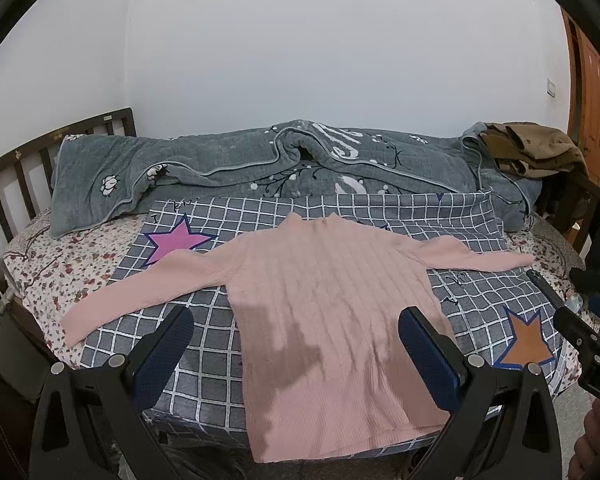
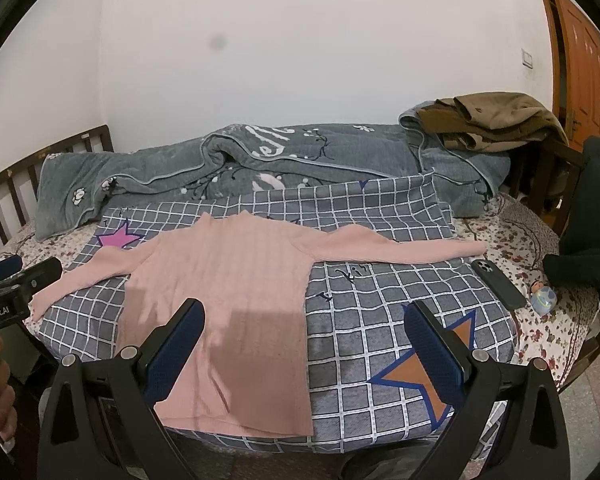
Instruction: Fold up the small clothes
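A pink ribbed sweater point(image 1: 320, 304) point(image 2: 228, 280) lies flat and face up on a grey checked cloth point(image 1: 204, 364) point(image 2: 380, 300), both sleeves spread out sideways and its hem at the near edge. My left gripper point(image 1: 296, 334) hovers open above the sweater's lower body, nothing between its fingers. My right gripper point(image 2: 304, 326) is open too, above the sweater's right hem side and the cloth. The left gripper point(image 2: 16, 284) shows at the far left in the right wrist view, the right gripper point(image 1: 580, 328) at the far right in the left wrist view.
A rumpled grey quilt point(image 1: 260, 164) point(image 2: 240, 160) lies behind the cloth, with brown clothes point(image 1: 536, 148) point(image 2: 488, 120) piled at the back right. A dark phone point(image 2: 498, 284) and a small toy point(image 2: 542, 300) rest right of the cloth. A wooden bed rail point(image 1: 16, 184) runs along the left.
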The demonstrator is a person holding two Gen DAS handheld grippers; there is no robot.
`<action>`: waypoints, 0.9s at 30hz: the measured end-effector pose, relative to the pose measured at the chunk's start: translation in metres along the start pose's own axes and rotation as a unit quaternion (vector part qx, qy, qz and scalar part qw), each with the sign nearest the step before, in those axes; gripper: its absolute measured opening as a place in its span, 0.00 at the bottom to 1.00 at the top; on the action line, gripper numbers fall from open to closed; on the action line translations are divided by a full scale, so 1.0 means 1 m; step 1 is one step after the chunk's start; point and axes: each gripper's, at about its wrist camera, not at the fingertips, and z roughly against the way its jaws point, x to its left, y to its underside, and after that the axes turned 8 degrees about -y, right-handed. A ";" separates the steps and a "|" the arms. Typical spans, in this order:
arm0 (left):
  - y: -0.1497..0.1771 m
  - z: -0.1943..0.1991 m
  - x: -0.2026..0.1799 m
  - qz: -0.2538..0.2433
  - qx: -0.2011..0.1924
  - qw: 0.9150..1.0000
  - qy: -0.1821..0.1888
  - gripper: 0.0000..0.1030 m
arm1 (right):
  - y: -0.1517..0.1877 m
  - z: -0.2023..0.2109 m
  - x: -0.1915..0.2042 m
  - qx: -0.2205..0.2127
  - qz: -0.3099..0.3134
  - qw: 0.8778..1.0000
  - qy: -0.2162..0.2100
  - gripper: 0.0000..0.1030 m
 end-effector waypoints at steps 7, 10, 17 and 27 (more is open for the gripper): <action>0.000 0.001 0.001 0.001 0.000 1.000 0.002 1.00 | 0.001 0.003 0.000 -0.004 0.000 1.000 -0.004 0.96; 0.000 0.001 0.002 0.002 0.000 1.000 0.001 1.00 | 0.000 0.004 0.000 -0.005 0.000 1.000 -0.004 0.96; -0.001 0.002 0.004 0.005 0.003 1.000 0.004 1.00 | 0.000 0.003 0.000 -0.005 0.000 1.000 -0.005 0.96; -0.002 0.004 0.008 0.009 0.003 1.000 0.001 1.00 | -0.001 0.005 0.005 -0.006 0.004 1.000 -0.009 0.96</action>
